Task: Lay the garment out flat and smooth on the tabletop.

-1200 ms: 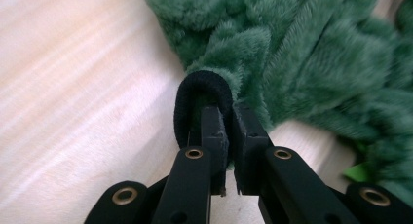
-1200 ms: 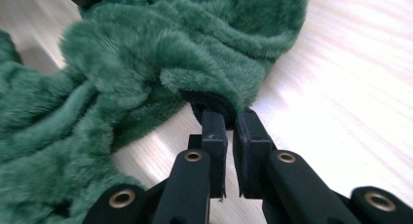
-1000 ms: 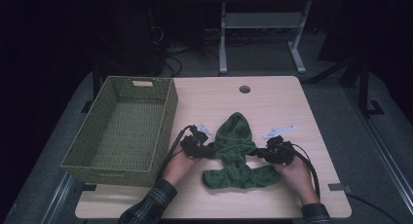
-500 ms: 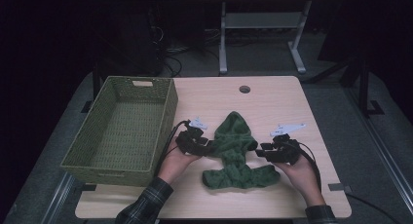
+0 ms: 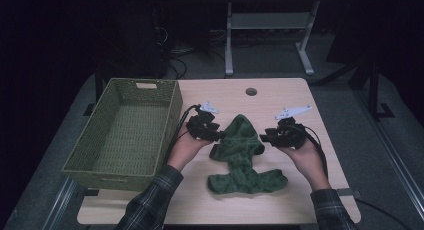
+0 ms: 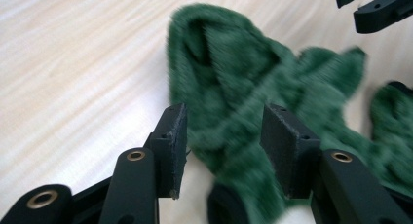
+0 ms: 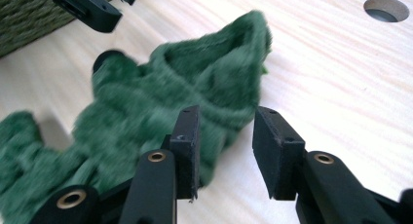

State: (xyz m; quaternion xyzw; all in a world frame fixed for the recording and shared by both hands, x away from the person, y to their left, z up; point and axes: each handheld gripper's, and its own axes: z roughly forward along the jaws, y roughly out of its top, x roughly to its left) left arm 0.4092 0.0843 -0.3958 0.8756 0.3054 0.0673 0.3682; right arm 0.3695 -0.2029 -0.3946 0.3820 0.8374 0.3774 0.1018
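Observation:
A fuzzy green hooded garment (image 5: 241, 155) lies on the wooden table (image 5: 320, 200), hood pointing away from me. My left gripper (image 5: 216, 135) hovers at the garment's left edge. Its jaws have just come apart, then narrowed a little. In the left gripper view the green cloth (image 6: 234, 83) shows through the gap of the left gripper (image 6: 224, 131), and the pads do not press on it. My right gripper (image 5: 265, 136) hovers at the garment's right edge. Its jaws have just opened, and bare table shows inside the right gripper (image 7: 226, 146), the cloth (image 7: 160, 97) beside its left finger.
A green woven basket (image 5: 105, 179) stands on the table's left side, close to my left hand. A round cable hole (image 5: 251, 91) sits at the table's far middle. Beyond the table, a dark floor holds a metal stand (image 5: 229, 45) and cables.
Both grippers have let go of the garment, opened and risen off the table. The garment's sleeves now lie drawn in toward its body.

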